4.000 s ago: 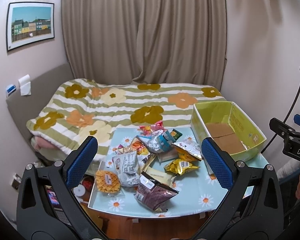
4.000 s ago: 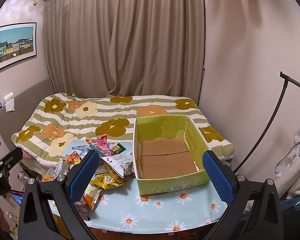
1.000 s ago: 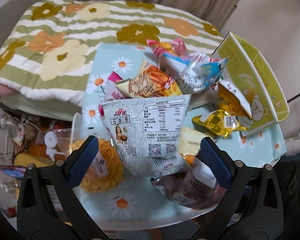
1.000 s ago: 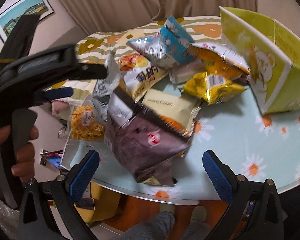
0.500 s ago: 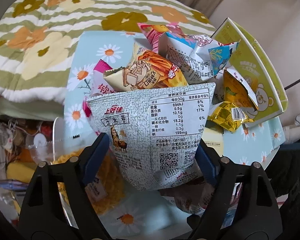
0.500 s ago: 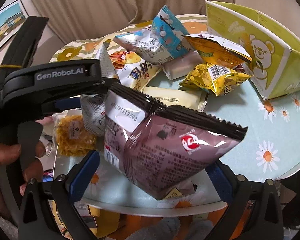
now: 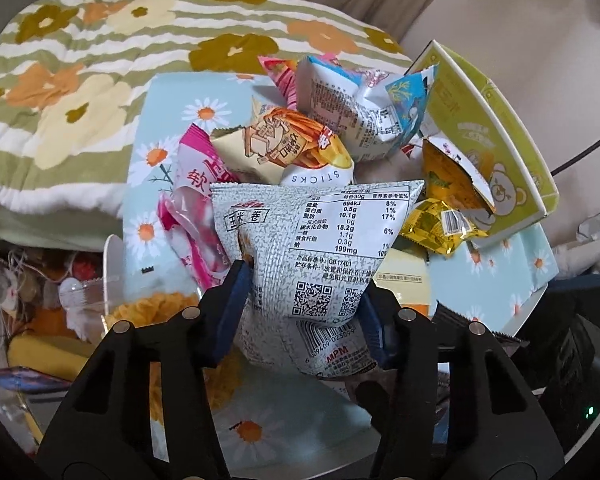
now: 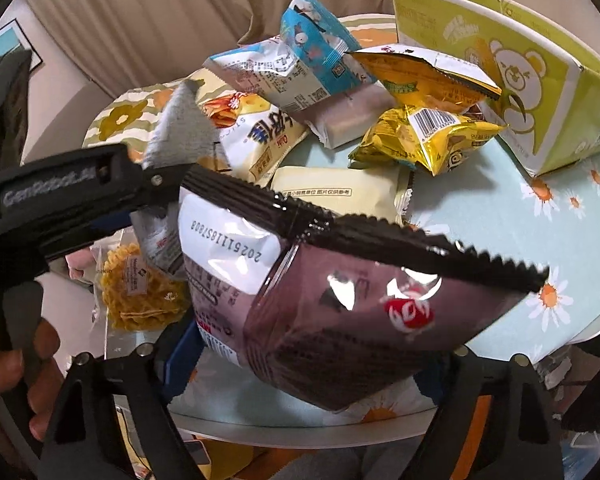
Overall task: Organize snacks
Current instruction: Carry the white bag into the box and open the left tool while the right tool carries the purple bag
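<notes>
The left gripper (image 7: 306, 312) was closing, its blue pads pressed on the lower part of a grey-speckled foil snack bag (image 7: 320, 248) near the table's (image 7: 512, 276) left edge. The right gripper (image 8: 312, 364) was closing around a glossy brown, black-edged snack bag (image 8: 352, 312) at the near edge; whether its pads pressed it was hidden.

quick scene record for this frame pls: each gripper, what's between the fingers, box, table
left gripper: jaws closing, pads pressing the sides of the grey-white snack bag
right gripper: jaws closing, maroon snack bag between its fingers; contact of the far pad not visible
yellow-green carton box: on the table's far right edge, contents hidden
snack pile: unsorted, next to the box
table: daisy-print cover
</notes>
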Demonstrator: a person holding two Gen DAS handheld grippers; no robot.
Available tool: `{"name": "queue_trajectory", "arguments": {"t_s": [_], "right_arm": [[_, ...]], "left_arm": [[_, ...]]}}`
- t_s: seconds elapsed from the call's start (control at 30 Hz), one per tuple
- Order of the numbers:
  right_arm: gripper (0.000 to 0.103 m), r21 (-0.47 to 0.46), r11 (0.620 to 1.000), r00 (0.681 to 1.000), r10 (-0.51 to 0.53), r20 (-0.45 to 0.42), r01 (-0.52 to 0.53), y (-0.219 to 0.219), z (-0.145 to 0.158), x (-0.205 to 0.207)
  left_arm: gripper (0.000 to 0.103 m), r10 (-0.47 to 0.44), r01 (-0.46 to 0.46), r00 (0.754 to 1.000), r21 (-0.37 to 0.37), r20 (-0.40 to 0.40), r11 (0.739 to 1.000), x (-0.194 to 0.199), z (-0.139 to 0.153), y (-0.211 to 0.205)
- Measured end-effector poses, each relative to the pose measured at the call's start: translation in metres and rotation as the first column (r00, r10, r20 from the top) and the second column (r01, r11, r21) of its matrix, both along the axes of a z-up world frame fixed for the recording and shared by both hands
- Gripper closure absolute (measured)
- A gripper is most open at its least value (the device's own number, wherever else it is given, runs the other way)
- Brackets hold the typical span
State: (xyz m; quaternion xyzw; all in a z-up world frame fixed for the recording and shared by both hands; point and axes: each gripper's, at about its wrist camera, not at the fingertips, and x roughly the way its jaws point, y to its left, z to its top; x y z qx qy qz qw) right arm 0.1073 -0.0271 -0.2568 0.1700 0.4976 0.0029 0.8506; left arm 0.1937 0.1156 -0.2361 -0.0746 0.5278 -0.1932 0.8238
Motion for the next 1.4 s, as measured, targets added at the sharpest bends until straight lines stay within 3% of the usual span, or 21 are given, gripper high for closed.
{"name": "queue_trajectory", "arguments": {"t_s": [0.3,0.8,1.07,1.4], "right_arm": [[0.036,0.005,1.000,0.999,0.029,0.019,-0.029,-0.002,0.022,-0.013],[0.037,-0.076,0.996,0.988,0.051,0.146,-0.041,-0.057,0.116,-0.021],[0.038,-0.060,0.998,0.979,0.000,0.204,0.012,-0.134,0.154,-0.008],[0.038,-0.072,0.996,0.974,0.059,0.220,-0.044,-0.260,0.177,0.018]], "left_arm": [[0.056,0.012,-0.011,0.999,-0.016,0.052,1.000,-0.011,0.023,0.008],[0.056,0.042,-0.021,0.977,-0.106,0.209,0.994,-0.010,0.101,-0.010],[0.056,0.011,0.022,0.954,-0.109,0.300,0.994,0.006,0.144,-0.065],[0.056,0.021,0.016,0.936,-0.100,0.350,0.995,0.022,0.176,-0.194]]}}
